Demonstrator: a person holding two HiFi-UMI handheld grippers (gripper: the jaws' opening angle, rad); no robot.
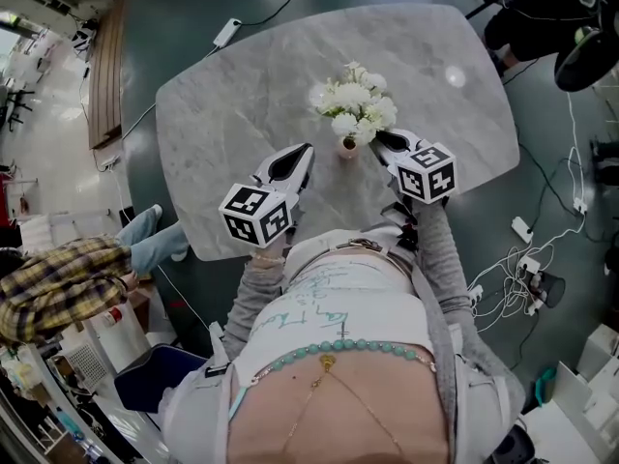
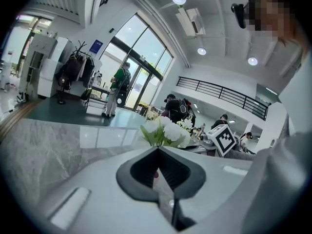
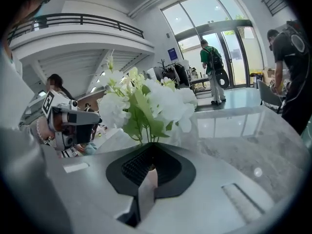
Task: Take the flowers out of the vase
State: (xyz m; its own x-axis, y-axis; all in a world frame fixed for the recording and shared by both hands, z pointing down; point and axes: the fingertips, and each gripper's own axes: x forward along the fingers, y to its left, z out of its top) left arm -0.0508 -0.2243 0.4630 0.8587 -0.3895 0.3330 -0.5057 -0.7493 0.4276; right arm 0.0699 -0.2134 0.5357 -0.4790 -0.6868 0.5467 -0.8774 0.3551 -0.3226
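A bunch of white flowers (image 1: 353, 100) with green leaves stands in a small pinkish vase (image 1: 348, 146) near the middle of the marble table (image 1: 232, 95). My left gripper (image 1: 309, 149) is just left of the vase, its jaws shut with nothing held. On the vase's right, my right gripper (image 1: 377, 136) is shut and empty too. In the left gripper view the flowers (image 2: 165, 130) rise right beyond the closed tips of the left gripper (image 2: 157, 148). In the right gripper view the flowers (image 3: 146, 104) stand close behind the closed tips of the right gripper (image 3: 152, 143). The vase is mostly hidden in both gripper views.
The table's near edge is against my body. A person in a plaid shirt (image 1: 58, 283) sits at the left. Cables and power strips (image 1: 522, 269) lie on the floor at the right. Another person (image 1: 542, 17) is at the far right corner.
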